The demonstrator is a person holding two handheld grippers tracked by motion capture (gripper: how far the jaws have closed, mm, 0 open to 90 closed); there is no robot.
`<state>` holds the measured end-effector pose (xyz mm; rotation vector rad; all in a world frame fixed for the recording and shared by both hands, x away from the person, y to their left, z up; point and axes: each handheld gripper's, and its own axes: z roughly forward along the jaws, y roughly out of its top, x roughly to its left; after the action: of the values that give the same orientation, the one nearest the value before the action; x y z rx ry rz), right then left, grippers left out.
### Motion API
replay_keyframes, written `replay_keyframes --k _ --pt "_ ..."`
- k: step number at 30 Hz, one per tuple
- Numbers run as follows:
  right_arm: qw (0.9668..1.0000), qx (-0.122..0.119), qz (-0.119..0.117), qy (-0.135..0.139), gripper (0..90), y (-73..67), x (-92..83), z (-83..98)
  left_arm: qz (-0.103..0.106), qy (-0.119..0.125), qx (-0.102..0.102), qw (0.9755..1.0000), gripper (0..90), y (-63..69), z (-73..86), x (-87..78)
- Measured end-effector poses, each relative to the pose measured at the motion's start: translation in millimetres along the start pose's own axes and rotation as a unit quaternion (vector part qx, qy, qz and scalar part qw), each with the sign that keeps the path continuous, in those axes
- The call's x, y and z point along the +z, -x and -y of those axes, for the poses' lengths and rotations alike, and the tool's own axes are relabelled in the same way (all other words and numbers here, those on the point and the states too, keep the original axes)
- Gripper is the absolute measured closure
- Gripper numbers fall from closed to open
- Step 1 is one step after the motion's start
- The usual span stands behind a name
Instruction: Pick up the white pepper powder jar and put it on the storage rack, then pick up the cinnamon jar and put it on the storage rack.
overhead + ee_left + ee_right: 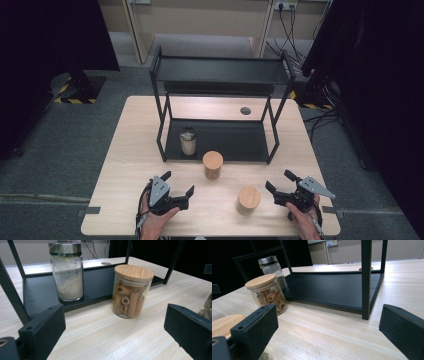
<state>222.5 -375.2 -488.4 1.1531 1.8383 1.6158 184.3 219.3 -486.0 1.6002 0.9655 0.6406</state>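
A black two-tier metal rack (220, 75) stands at the middle of the table. On its lower shelf (97, 285) at the left sits a metal-lidded glass jar of white powder (188, 141) (67, 272) (271, 267). Just in front of the rack stands a wooden-lidded jar of pasta tubes (213, 165) (131, 291) (267, 292). A second wooden-lidded jar (248, 200) (224, 325) stands nearer the front edge. My left gripper (178, 186) (115, 337) is open at the front left. My right gripper (279, 181) (329, 332) is open beside the second jar.
The light wooden table (130, 150) has a round cable hole (245, 110) behind the rack. Grey floor surrounds it, with dark curtains at both sides and cables (295, 45) at the back right. The rack's upper shelf (222, 70) is bare.
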Motion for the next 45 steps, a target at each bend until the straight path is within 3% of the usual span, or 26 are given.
replay_keyframes --k 14,31,45 --pt "1.0 -0.002 -0.001 0.002 2.4 -0.9 -1.0 0.0 0.009 -0.005 0.019 0.9998 2.8 7.6 5.5 -3.1" --pt "1.0 -0.003 -0.003 0.003 2.3 -0.4 -0.7 -1.0 0.011 -0.008 0.014 0.9998 2.8 6.9 7.3 -1.9" --pt "0.9988 -0.04 -0.028 -0.008 2.3 1.1 16.9 -15.4 0.013 -0.008 0.015 0.9998 2.8 5.4 7.9 -3.3"
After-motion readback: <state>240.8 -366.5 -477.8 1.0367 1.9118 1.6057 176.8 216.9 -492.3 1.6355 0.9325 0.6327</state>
